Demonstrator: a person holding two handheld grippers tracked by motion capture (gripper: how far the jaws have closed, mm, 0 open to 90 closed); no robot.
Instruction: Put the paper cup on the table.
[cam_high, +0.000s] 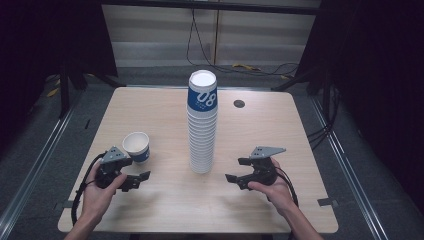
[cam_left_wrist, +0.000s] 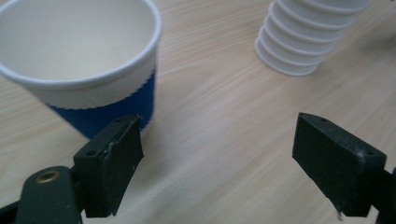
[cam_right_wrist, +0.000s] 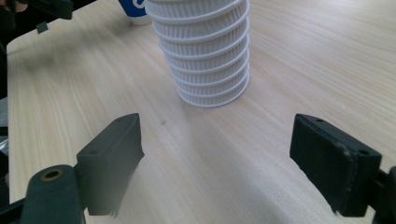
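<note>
Pale wooden desk (cam_high: 165, 210), tall stack of paper cups (cam_high: 202, 125) mid-desk, lone paper cup (cam_high: 136, 146) standing just beside the left hand-held gripper (cam_high: 142, 178). Both left and right hand-held gripper (cam_high: 235, 179) wide open, holding nothing. Probably featherlight and crushable, so best pinched gently across the rim.

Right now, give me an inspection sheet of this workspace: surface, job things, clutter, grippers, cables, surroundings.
Surface: light wood table, bare apart from the cups; a round dark grommet near the far edge.
Job's things: tall cup stack upright at the centre; single cup upright, mouth up, apart from the stack, just beyond the left gripper.
Clutter: nothing seen.
Grippers: left gripper open, nothing between the jaws, one jaw close beside the single cup; right gripper open, empty, facing the stack.
Cables: one trails from each gripper; floor cables behind the table.
Surroundings: dark curtains, metal floor rails.
</note>
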